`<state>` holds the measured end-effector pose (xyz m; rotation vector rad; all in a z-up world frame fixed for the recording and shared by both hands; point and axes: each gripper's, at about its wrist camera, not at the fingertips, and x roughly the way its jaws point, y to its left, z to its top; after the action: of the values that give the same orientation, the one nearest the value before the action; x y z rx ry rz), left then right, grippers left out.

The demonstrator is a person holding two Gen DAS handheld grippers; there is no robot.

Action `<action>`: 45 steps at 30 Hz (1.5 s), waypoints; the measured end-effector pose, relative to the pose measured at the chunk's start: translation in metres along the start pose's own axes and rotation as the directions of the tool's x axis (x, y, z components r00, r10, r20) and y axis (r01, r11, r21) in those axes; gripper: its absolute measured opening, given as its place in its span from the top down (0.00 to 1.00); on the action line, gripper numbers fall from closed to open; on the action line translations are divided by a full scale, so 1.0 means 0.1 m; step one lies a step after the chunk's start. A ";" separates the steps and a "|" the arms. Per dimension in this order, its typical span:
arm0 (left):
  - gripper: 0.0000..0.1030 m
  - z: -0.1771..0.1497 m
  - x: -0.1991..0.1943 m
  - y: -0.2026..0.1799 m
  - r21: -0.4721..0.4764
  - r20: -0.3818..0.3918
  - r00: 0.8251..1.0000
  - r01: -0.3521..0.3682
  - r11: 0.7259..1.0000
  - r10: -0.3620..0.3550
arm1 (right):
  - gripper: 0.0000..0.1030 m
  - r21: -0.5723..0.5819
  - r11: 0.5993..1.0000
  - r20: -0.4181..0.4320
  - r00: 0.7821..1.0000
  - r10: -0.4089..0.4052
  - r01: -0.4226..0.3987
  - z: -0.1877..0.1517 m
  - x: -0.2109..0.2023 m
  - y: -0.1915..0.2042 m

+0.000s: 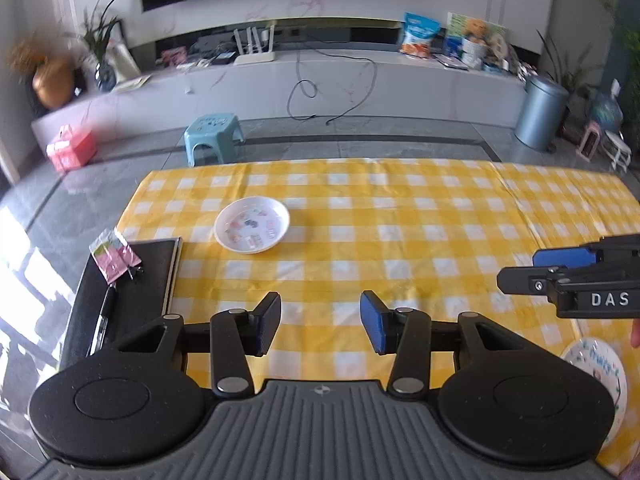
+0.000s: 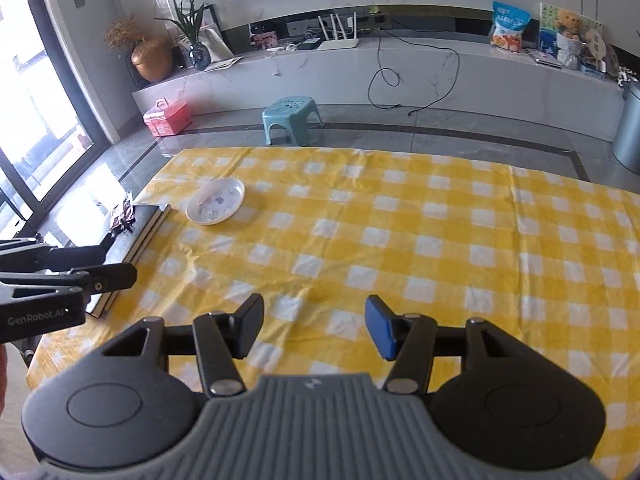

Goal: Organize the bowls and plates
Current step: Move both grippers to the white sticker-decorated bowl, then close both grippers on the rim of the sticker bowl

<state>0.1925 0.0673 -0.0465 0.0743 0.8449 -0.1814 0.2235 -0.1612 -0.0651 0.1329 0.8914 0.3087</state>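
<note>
Both your tongs part-open, empty: left gripper (image 1: 320, 322), right gripper (image 2: 314, 326). Far-left plate (image 1: 252, 229) and near-right plate (image 1: 596, 372) unstacked; stacking still left.

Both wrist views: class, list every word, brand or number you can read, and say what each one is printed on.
"DAS": on the right claw, at the left wrist view's right edge.
"GenRobot.AI": on the left claw, at the right wrist view's left edge.
Plate at the bottom right: coloured lettering, too blurred to read.
Snack bag and poster: print too small to read.
</note>
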 end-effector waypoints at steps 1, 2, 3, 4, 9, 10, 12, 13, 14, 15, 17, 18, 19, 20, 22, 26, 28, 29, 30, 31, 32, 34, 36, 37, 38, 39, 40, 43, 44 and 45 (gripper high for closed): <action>0.49 0.02 0.05 0.11 -0.032 -0.002 1.000 0.001 1.000 -0.001 | 0.46 -0.004 1.000 -0.008 1.000 0.009 -0.009 0.06 0.07 0.04; 0.49 0.03 0.09 0.20 -0.061 -0.003 1.000 0.000 0.998 -0.001 | 0.46 -0.007 1.000 -0.015 1.000 0.015 -0.015 0.11 0.13 0.07; 0.49 0.05 0.14 0.27 -0.084 -0.003 1.000 0.003 0.996 -0.003 | 0.46 -0.009 1.000 -0.022 1.000 0.023 -0.023 0.16 0.20 0.10; 0.49 0.07 0.19 0.36 -0.106 -0.002 1.000 0.008 0.994 -0.008 | 0.46 -0.009 0.999 -0.030 0.999 0.035 -0.036 0.21 0.28 0.14; 0.49 0.17 0.42 0.65 -0.148 0.012 1.000 -0.002 0.989 0.004 | 0.46 -0.004 0.997 -0.074 0.995 0.072 -0.072 0.47 0.69 0.30; 0.49 0.19 0.48 0.71 -0.160 0.011 1.000 -0.005 0.987 0.006 | 0.47 0.001 0.997 -0.085 0.993 0.078 -0.078 0.52 0.78 0.34; 0.49 0.23 0.61 0.83 -0.194 0.007 1.000 -0.004 0.981 0.006 | 0.47 0.009 0.996 -0.101 0.991 0.092 -0.092 0.62 0.94 0.40; 0.49 0.25 0.68 0.89 -0.214 0.002 1.000 -0.001 0.977 0.001 | 0.49 0.007 0.995 -0.107 0.990 0.095 -0.095 0.67 1.04 0.43; 0.49 0.28 0.74 0.94 -0.230 -0.004 1.000 0.002 0.973 -0.003 | 0.51 0.002 0.996 -0.112 0.989 0.094 -0.094 0.72 1.12 0.47; 0.49 0.30 0.82 0.99 -0.245 -0.013 1.000 0.003 0.969 -0.007 | 0.51 -0.008 0.996 -0.117 0.989 0.091 -0.092 0.77 1.21 0.51; 0.49 0.34 0.95 1.06 -0.263 -0.034 0.999 -0.006 0.965 -0.003 | 0.52 -0.024 0.996 -0.126 0.989 0.083 -0.087 0.87 1.36 0.58; 0.49 0.36 1.00 1.09 -0.267 -0.044 0.999 -0.017 0.963 0.005 | 0.52 -0.030 0.996 -0.131 0.988 0.081 -0.085 0.91 1.44 0.61; 0.49 0.39 1.08 1.10 -0.263 -0.058 0.998 -0.026 0.964 0.011 | 0.53 -0.036 0.996 -0.138 0.988 0.075 -0.081 0.96 1.54 0.65; 0.49 0.40 1.13 1.12 -0.258 -0.064 0.998 -0.032 0.966 0.016 | 0.55 -0.039 0.996 -0.147 0.987 0.069 -0.075 0.99 1.63 0.67; 0.49 0.42 1.22 1.15 -0.258 -0.074 0.997 -0.038 0.966 0.019 | 0.58 -0.039 0.996 -0.161 0.985 0.067 -0.074 1.04 1.80 0.71; 0.56 0.46 1.41 1.19 -0.273 -0.101 0.994 -0.058 0.960 0.031 | 0.67 -0.022 0.997 -0.170 0.983 0.068 -0.073 1.11 2.10 0.76; 0.61 0.47 1.51 1.20 -0.272 -0.112 0.993 -0.068 0.960 0.039 | 0.70 -0.017 0.997 -0.174 0.982 0.067 -0.071 1.12 2.20 0.77; 0.63 0.48 1.55 1.21 -0.274 -0.115 0.992 -0.072 0.959 0.042 | 0.74 -0.017 0.998 -0.177 0.982 0.064 -0.068 1.12 2.25 0.78; 0.66 0.47 1.58 1.21 -0.277 -0.116 0.992 -0.074 0.958 0.043 | 0.75 -0.019 0.998 -0.182 0.982 0.059 -0.063 1.12 2.30 0.79; 0.68 0.47 1.60 1.22 -0.286 -0.116 0.992 -0.074 0.956 0.042 | 0.77 -0.018 0.998 -0.184 0.981 0.055 -0.059 1.13 2.33 0.79; 0.70 0.46 1.62 1.23 -0.295 -0.115 0.993 -0.072 0.953 0.039 | 0.77 -0.011 0.998 -0.186 0.981 0.055 -0.058 1.13 2.37 0.79; 0.72 0.45 1.65 1.23 -0.306 -0.117 0.993 -0.068 0.950 0.034 | 0.79 0.001 0.998 -0.192 0.980 0.057 -0.058 1.14 2.44 0.79; 0.78 0.44 1.67 1.21 -0.302 -0.123 0.992 -0.060 0.951 0.024 | 0.80 0.004 0.998 -0.197 0.979 0.057 -0.057 1.14 2.49 0.79; 0.79 0.44 1.69 1.20 -0.296 -0.127 0.992 -0.055 0.953 0.018 | 0.81 0.007 0.998 -0.198 0.979 0.057 -0.056 1.14 2.51 0.79; 0.81 0.44 1.70 1.19 -0.294 -0.129 0.992 -0.056 0.954 0.018 | 0.83 0.012 0.998 -0.198 0.978 0.059 -0.058 1.13 2.53 0.79; 0.82 0.44 1.71 1.18 -0.292 -0.128 0.992 -0.056 0.955 0.019 | 0.84 0.017 0.998 -0.200 0.978 0.064 -0.061 1.13 2.54 0.79; 0.83 0.43 1.71 1.17 -0.292 -0.122 0.992 -0.055 0.955 0.020 | 0.87 0.021 0.998 -0.205 0.977 0.067 -0.064 1.13 2.56 0.79; 0.89 0.43 1.70 1.15 -0.299 -0.122 0.992 -0.066 0.952 0.031 | 0.95 0.014 0.998 -0.211 0.976 0.061 -0.059 1.11 2.59 0.83; 0.91 0.44 1.70 1.14 -0.302 -0.124 0.992 -0.070 0.951 0.033 | 0.95 0.007 0.999 -0.208 0.977 0.051 -0.051 1.11 2.59 0.84; 0.92 0.44 1.69 1.14 -0.305 -0.125 0.992 -0.069 0.950 0.032 | 0.96 0.001 0.999 -0.206 0.978 0.043 -0.044 1.11 2.58 0.85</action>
<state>0.3562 0.1513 -0.1446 -0.1889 0.9808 0.0060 0.4443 0.0034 -0.1674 0.1184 1.0940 0.3699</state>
